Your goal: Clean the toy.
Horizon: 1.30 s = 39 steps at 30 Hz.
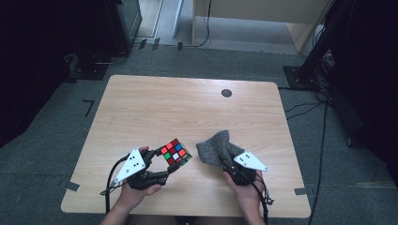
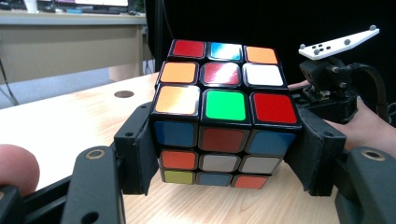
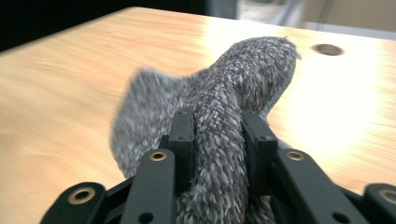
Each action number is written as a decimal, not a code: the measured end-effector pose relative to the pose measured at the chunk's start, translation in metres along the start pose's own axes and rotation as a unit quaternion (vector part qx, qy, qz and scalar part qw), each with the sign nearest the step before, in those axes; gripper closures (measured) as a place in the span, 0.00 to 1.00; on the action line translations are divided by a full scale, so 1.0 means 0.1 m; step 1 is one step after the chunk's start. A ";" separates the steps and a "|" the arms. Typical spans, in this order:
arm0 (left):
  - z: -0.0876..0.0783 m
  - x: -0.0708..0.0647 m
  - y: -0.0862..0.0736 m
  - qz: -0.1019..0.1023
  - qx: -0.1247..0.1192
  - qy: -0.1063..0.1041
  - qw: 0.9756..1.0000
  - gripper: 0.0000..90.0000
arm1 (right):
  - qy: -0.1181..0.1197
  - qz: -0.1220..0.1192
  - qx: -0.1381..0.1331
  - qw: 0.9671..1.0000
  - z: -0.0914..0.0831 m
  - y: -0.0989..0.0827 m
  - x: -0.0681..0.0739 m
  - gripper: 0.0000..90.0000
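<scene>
Clamping my left hand-held gripper [image 2: 224, 154] on the multicoloured plastic puzzle cube [image 2: 223, 116], lower left; my right hand-held gripper [image 3: 217, 135] pinches the fuzzy grey cloth [image 3: 224, 93].

This looks like a lab or recording room. A wooden table [image 1: 187, 112] stands on grey carpet [image 1: 56, 154], with black stands [image 1: 324, 42] and cables [image 1: 305, 110] at the right and tape marks [image 1: 88, 107] on the floor at the left.
</scene>
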<state>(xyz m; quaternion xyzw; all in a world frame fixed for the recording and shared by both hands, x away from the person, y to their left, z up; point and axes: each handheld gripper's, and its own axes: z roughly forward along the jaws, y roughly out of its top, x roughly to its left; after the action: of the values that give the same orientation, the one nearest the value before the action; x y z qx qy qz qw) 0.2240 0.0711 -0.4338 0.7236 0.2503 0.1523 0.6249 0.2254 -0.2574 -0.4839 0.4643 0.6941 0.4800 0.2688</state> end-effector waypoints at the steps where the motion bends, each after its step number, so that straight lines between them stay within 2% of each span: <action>1: 0.00 0.01 -0.01 -0.002 0.001 0.002 1.000 0.38 | -0.003 0.000 0.006 1.000 0.02 -0.02 -0.03 0.74; 4: 0.01 0.04 -0.01 -0.006 0.001 0.005 1.000 0.38 | -0.006 -0.006 0.034 0.999 0.08 -0.05 -0.05 0.61; 7: 0.00 0.04 -0.01 -0.007 0.001 0.008 1.000 0.38 | 0.008 -0.017 -0.003 1.000 0.04 -0.01 -0.05 0.45; 8: -0.01 0.05 -0.01 -0.008 0.001 0.008 1.000 0.38 | 0.002 -0.021 -0.011 1.000 0.02 0.02 -0.04 0.40; 9: -0.01 0.05 -0.01 -0.009 0.001 0.009 1.000 0.38 | 0.000 -0.028 -0.020 0.999 -0.01 0.06 -0.03 0.37; 11: 0.00 0.05 0.00 -0.013 0.001 0.011 1.000 0.38 | 0.015 -0.039 -0.045 0.998 -0.08 0.12 0.02 0.34; 13: -0.01 0.04 0.00 -0.016 -0.001 0.009 1.000 0.38 | 0.044 -0.053 -0.066 0.995 -0.13 0.16 0.13 0.31; 17: 0.01 0.02 0.02 -0.021 0.000 0.009 1.000 0.38 | 0.104 -0.094 -0.086 0.986 -0.14 0.20 0.46 0.25; 19: 0.03 0.00 0.03 -0.031 0.004 0.014 0.999 0.38 | 0.124 -0.117 -0.092 0.981 -0.13 0.20 0.64 0.19; 23: 0.08 -0.08 0.06 -0.043 0.014 0.012 0.999 0.38 | 0.137 -0.136 -0.101 0.976 -0.12 0.18 0.85 0.17; 24: 0.09 -0.11 0.06 -0.043 0.018 0.010 0.999 0.38 | 0.140 -0.139 -0.102 0.975 -0.12 0.18 0.88 0.17; 28: 0.15 -0.18 0.05 -0.048 0.029 0.001 0.998 0.38 | 0.129 -0.145 -0.106 0.975 -0.10 0.17 0.95 0.19; 31: 0.18 -0.21 0.04 -0.059 0.034 -0.013 0.998 0.38 | 0.107 -0.155 -0.110 0.976 -0.09 0.15 0.98 0.23; 33: 0.19 -0.23 0.04 -0.061 0.036 -0.020 0.997 0.38 | 0.101 -0.160 -0.122 0.974 -0.09 0.15 0.98 0.26; 36: 0.21 -0.26 0.04 -0.062 0.037 -0.025 0.997 0.38 | 0.085 -0.167 -0.131 0.973 -0.11 0.14 1.00 0.35; 39: 0.20 -0.24 0.03 -0.070 0.034 -0.035 0.996 0.38 | 0.079 -0.170 -0.137 0.973 -0.12 0.12 1.00 0.37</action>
<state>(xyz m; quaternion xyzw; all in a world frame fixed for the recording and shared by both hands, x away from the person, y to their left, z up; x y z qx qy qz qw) 0.2160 0.0410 -0.4318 0.7304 0.2833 0.0743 0.6170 0.1778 -0.1707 -0.4606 0.2590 0.7095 0.5527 0.3522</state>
